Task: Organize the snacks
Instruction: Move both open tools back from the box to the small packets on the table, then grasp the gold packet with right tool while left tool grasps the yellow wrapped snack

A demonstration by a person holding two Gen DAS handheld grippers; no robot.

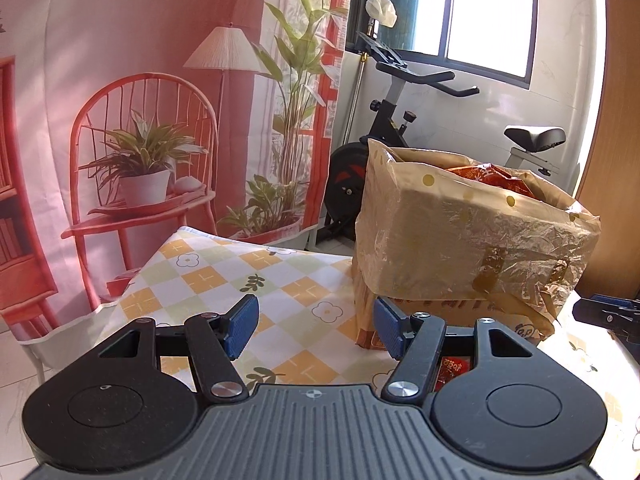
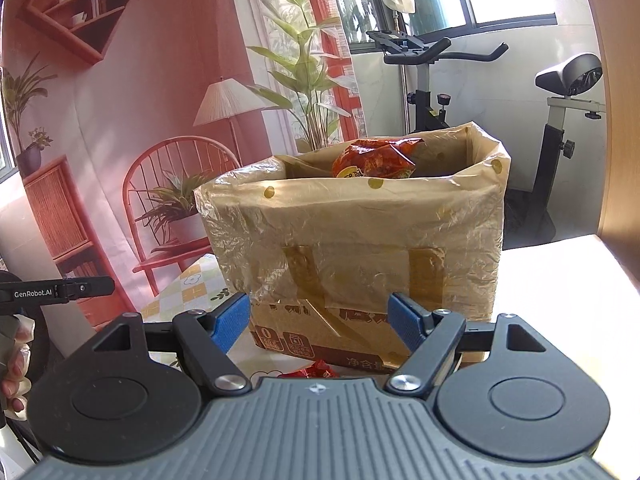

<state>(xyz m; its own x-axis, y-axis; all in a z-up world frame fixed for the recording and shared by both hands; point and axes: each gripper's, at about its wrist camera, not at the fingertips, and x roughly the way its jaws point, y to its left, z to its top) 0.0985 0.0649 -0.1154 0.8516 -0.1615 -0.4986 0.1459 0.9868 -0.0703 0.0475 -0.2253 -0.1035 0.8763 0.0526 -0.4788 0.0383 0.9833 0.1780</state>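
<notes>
Red snack packet (image 2: pixel 374 158) slanting in lined box (image 2: pixel 360 240)

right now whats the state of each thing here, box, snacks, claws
cardboard box: upright on the table, top open, lined with a plastic bag folded over its rim
red snack packet: inside the box, sticking above the rim
small red wrapper: loose on the tablecloth in front of the box
left claw: open, empty
right claw: open, empty
</notes>
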